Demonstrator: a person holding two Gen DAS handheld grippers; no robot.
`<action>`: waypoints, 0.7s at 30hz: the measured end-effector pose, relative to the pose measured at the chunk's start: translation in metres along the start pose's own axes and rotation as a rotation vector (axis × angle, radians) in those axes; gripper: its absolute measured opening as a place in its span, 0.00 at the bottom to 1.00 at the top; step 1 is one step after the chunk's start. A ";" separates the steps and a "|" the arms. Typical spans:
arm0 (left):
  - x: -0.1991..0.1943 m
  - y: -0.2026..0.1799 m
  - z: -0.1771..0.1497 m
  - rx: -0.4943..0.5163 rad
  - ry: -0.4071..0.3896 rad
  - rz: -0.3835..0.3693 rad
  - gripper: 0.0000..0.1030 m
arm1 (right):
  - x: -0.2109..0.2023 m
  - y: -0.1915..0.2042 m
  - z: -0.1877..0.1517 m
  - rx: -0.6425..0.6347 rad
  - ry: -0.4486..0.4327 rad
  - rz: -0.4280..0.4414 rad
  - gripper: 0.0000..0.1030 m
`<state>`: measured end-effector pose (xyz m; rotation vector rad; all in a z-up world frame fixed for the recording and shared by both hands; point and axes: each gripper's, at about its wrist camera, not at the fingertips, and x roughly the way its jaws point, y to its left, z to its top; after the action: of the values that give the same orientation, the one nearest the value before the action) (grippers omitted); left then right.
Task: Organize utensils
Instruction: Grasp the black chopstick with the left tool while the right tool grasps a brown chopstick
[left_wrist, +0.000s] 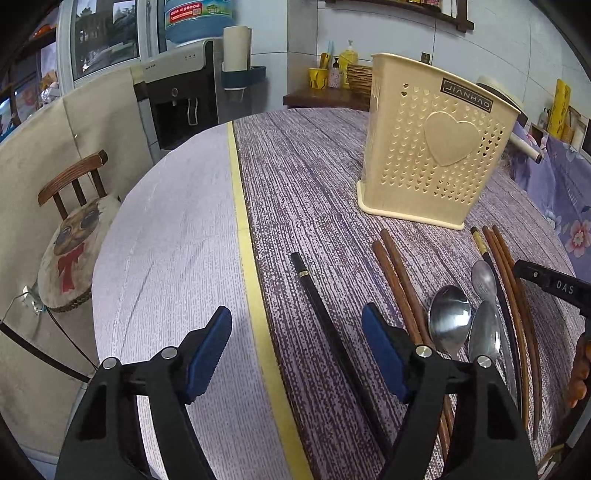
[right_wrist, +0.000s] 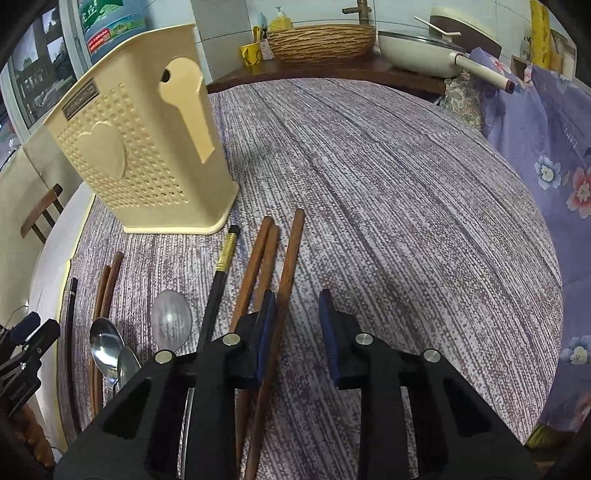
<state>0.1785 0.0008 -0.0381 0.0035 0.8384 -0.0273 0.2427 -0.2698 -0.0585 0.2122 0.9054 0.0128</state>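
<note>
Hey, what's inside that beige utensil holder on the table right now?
The beige utensil holder stands upright, and both views show only its perforated walls from outside. Nothing sticks up above its rim; its inside is hidden.

holder (left_wrist: 436, 147) upright on table (left_wrist: 295, 177) | chopsticks (left_wrist: 399, 284), spoons (left_wrist: 448, 321) before it
</note>
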 end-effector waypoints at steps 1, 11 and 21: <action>0.001 0.000 0.000 -0.004 0.003 -0.001 0.70 | 0.002 0.000 0.001 -0.003 0.011 0.011 0.24; 0.015 -0.003 0.007 -0.056 0.077 -0.027 0.53 | 0.011 0.014 0.010 -0.044 0.000 -0.049 0.23; 0.032 -0.017 0.017 -0.046 0.104 0.071 0.31 | 0.018 0.019 0.016 -0.071 -0.007 -0.076 0.21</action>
<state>0.2120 -0.0173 -0.0501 -0.0085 0.9425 0.0592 0.2674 -0.2526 -0.0596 0.1117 0.9041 -0.0268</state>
